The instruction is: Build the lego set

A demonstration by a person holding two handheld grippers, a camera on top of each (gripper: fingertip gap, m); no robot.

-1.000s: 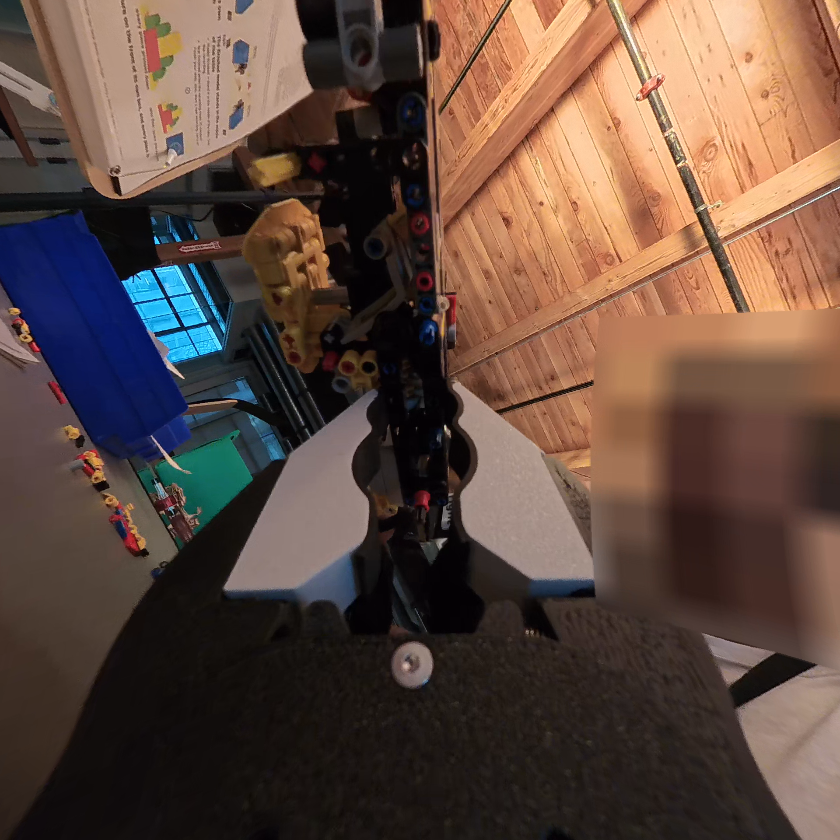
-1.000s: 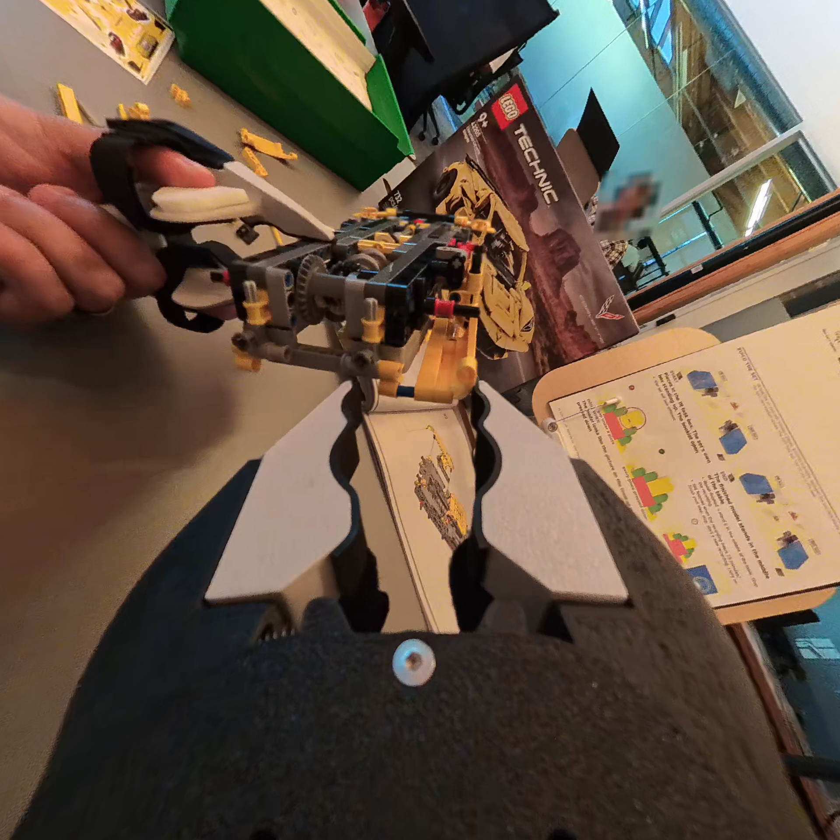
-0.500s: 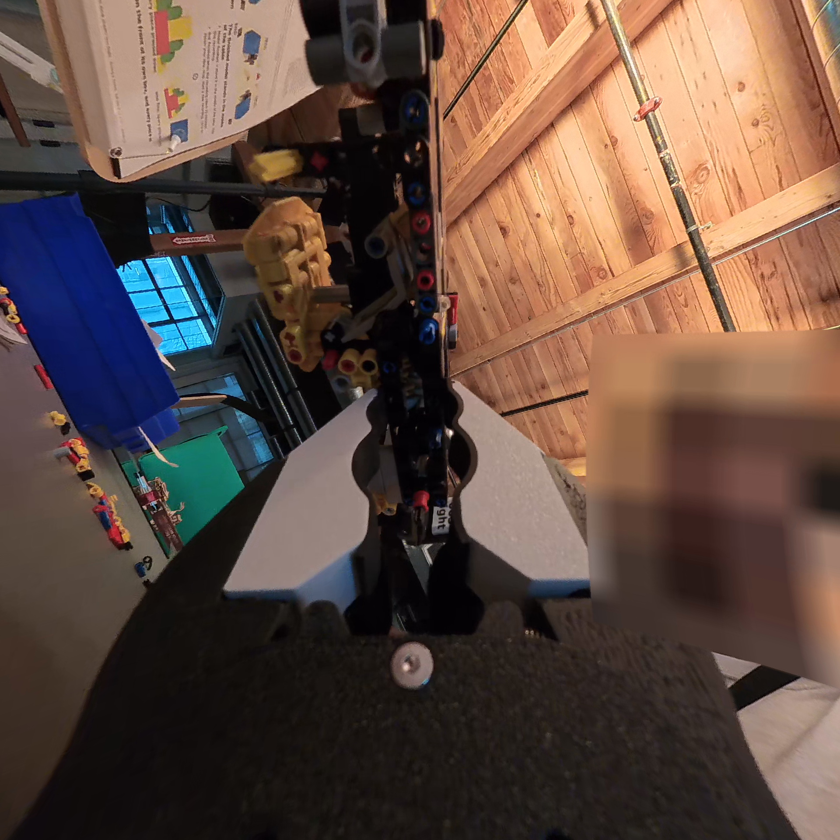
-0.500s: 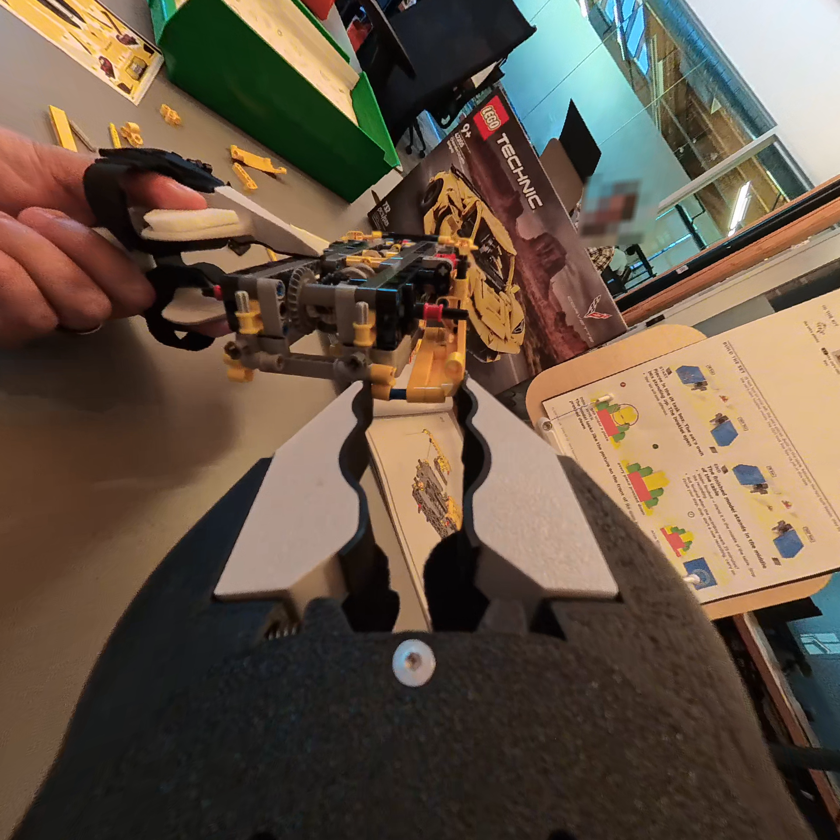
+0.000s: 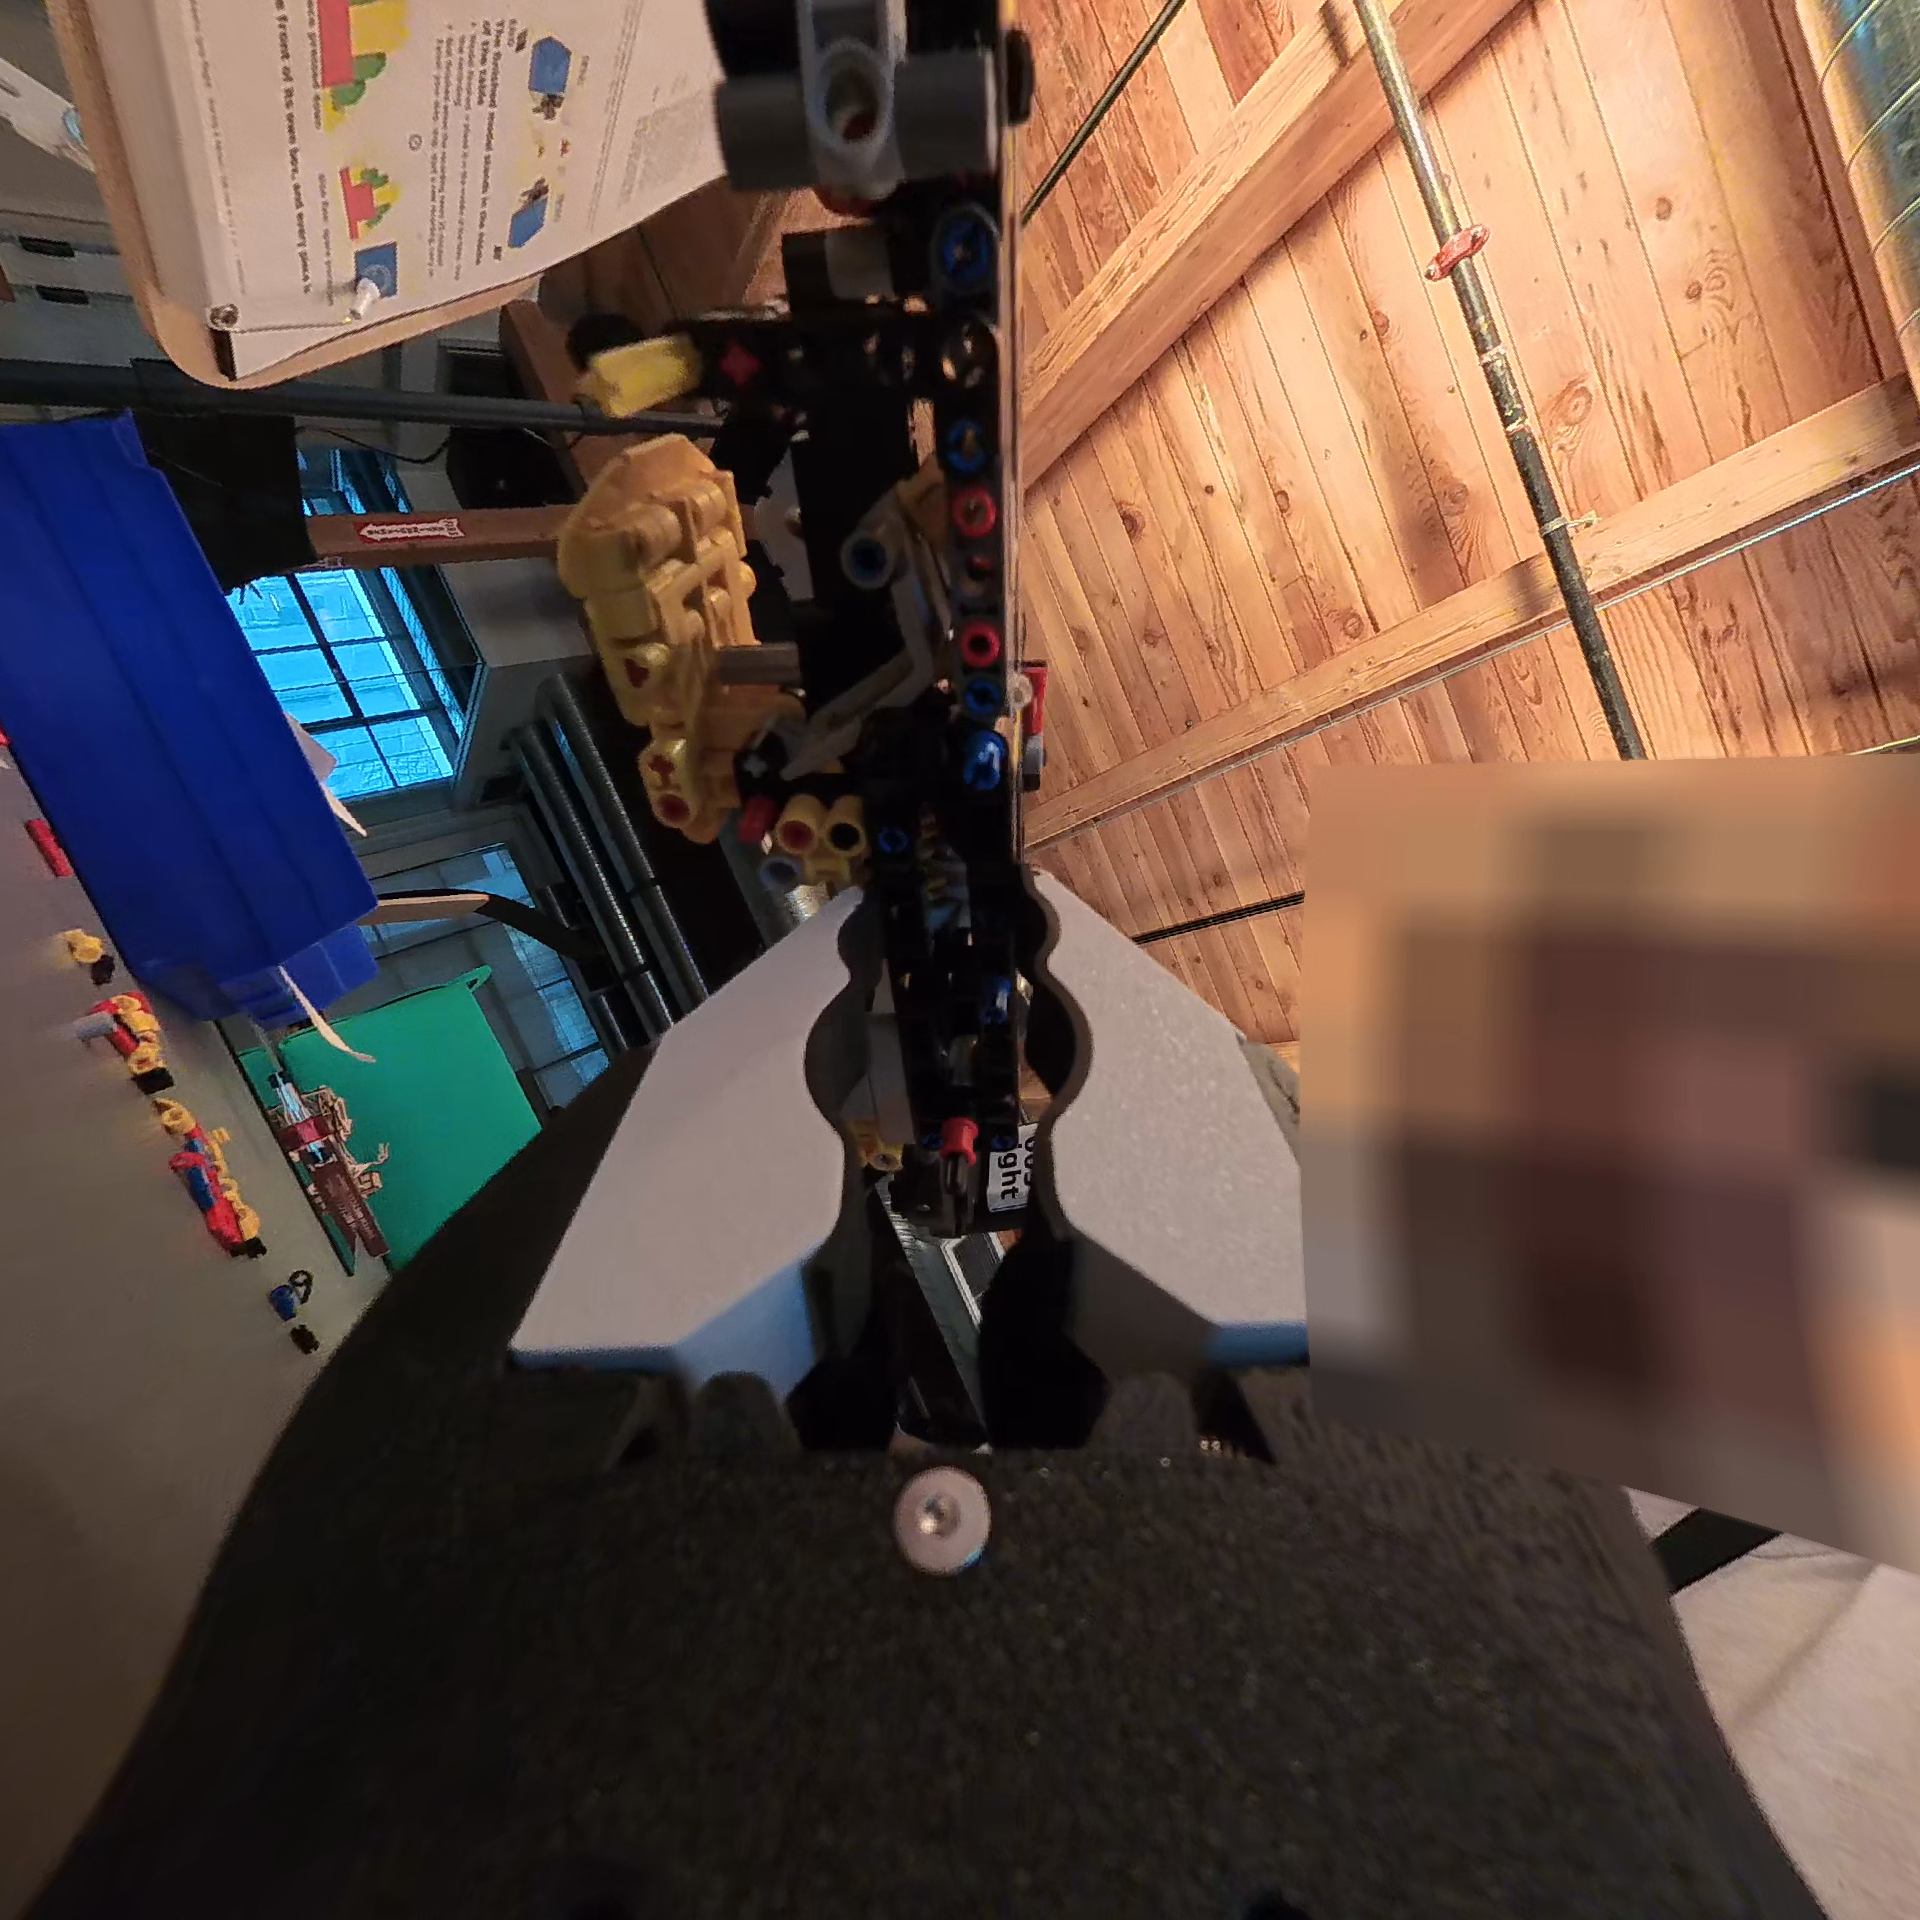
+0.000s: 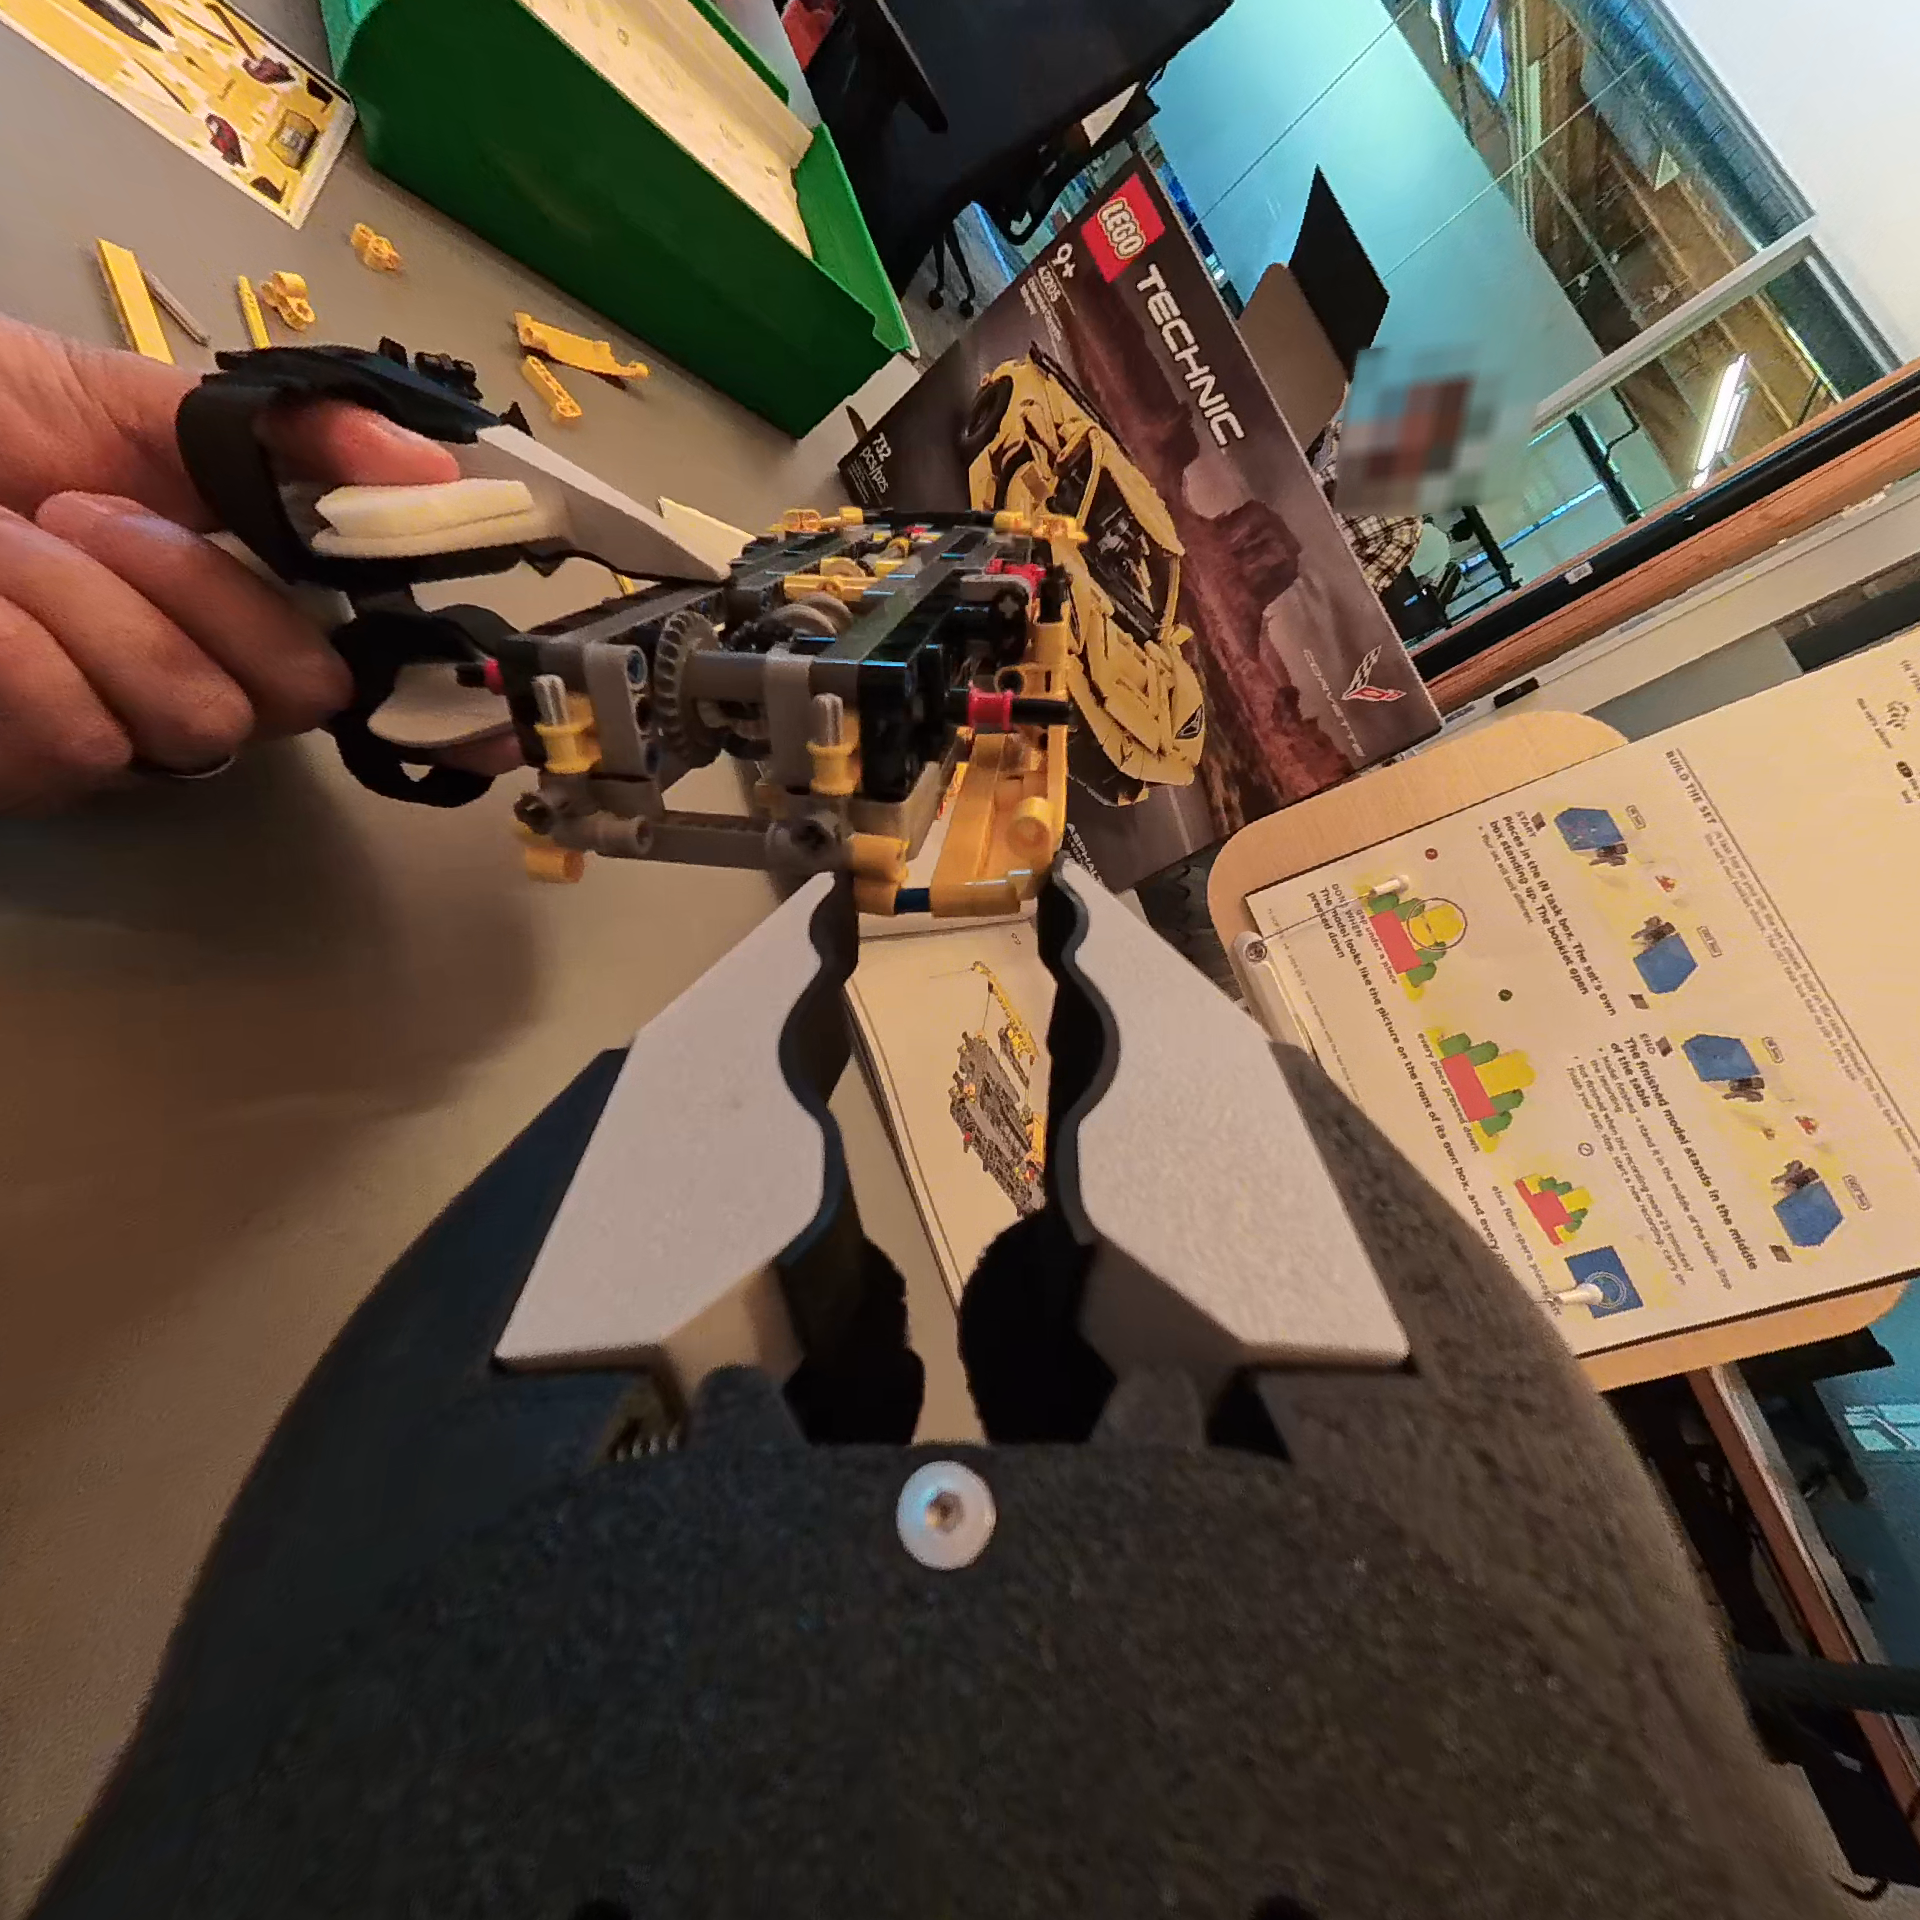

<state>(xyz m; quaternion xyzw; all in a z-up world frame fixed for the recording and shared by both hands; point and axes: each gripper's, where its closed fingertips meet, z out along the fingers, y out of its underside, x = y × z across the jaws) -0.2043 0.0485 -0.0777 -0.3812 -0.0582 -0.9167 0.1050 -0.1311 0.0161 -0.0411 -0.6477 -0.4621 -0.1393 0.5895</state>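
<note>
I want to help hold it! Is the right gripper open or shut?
Open. The right gripper has a clear gap between its fingers, and nothing sits there; the lego model hangs just beyond.

Glossy plastic lego model [image 6: 831, 675], matt grey table [image 6: 260, 1039], knotty wooden planks [image 5: 1351, 520]

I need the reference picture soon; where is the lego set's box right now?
In the right wrist view, the box stands upright on the table, right of the green bin, directly behind the held model.

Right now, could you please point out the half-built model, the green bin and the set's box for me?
half-built model [image 6: 831, 665]: right wrist view, on its black upper frame.
green bin [image 6: 582, 156]: right wrist view, on its near side wall.
set's box [image 6: 1195, 540]: right wrist view, on its printed front face.
</note>
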